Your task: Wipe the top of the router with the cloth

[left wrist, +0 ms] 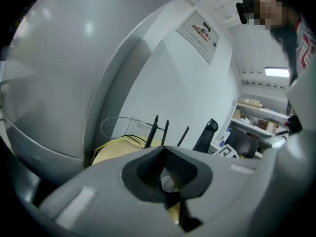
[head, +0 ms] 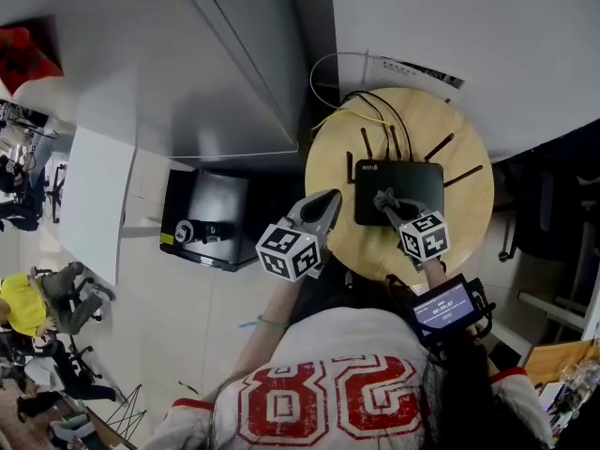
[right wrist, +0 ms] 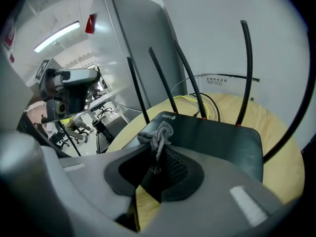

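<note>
A black router [head: 412,182] with several upright antennas lies on a round wooden table [head: 469,223]. My right gripper [head: 385,202] is over the router's left part, shut on a small grey cloth [right wrist: 159,135] that bunches out past its tips onto the router's top [right wrist: 217,138] near the printed corner. My left gripper [head: 327,204] hovers at the table's left edge, beside the router and apart from it, with its jaws shut and nothing held. In the left gripper view the antennas [left wrist: 156,127] stand beyond the left gripper [left wrist: 170,179].
Black and yellow cables [head: 361,111] run off the table's far side toward the white wall. A grey partition [head: 234,73] stands to the left. A black box [head: 208,216] sits on the floor left of the table. A small screen [head: 443,306] rides on the right gripper.
</note>
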Demonstrator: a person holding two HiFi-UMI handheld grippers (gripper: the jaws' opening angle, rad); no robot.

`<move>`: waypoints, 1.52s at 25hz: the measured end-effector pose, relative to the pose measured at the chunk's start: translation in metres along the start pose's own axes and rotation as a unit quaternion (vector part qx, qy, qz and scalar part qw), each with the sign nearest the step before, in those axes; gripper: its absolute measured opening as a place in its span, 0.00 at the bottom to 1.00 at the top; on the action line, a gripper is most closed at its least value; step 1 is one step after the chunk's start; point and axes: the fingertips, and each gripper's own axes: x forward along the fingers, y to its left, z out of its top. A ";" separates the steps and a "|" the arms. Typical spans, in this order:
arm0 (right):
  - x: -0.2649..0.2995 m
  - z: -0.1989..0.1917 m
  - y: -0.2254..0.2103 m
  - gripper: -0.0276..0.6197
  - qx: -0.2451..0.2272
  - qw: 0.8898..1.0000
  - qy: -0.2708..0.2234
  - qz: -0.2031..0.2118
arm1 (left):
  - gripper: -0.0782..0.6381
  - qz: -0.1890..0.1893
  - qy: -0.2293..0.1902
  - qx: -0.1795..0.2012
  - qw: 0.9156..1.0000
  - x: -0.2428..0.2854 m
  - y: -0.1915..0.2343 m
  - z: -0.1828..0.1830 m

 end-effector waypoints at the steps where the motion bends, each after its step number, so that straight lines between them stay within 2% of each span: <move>1: -0.003 -0.005 0.005 0.13 0.000 1.000 0.001 0.002 | 0.11 -0.005 0.003 0.001 1.000 0.003 -0.003 -0.001; 10: -0.022 -0.036 0.025 0.13 0.037 0.999 -0.005 0.006 | 0.11 -0.040 0.020 0.010 0.999 0.024 -0.025 -0.008; 16: -0.024 -0.035 0.024 0.13 0.031 0.999 -0.005 0.011 | 0.11 -0.040 0.020 0.012 0.999 0.027 -0.029 -0.009; 21: -0.020 -0.005 -0.004 0.13 0.009 1.000 -0.022 -0.001 | 0.11 -0.032 0.023 0.008 0.999 0.024 -0.026 -0.011; 28: -0.010 0.037 -0.062 0.13 -0.017 0.999 -0.032 -0.040 | 0.11 -0.011 0.025 0.003 1.000 0.011 -0.016 -0.014; 34: -0.001 0.053 -0.090 0.13 -0.014 0.997 -0.035 -0.062 | 0.11 0.011 0.022 -0.004 1.000 -0.002 -0.006 -0.017; 38: 0.004 0.049 -0.096 0.13 -0.006 0.998 -0.028 -0.064 | 0.11 0.014 0.022 -0.007 1.000 -0.005 -0.006 -0.018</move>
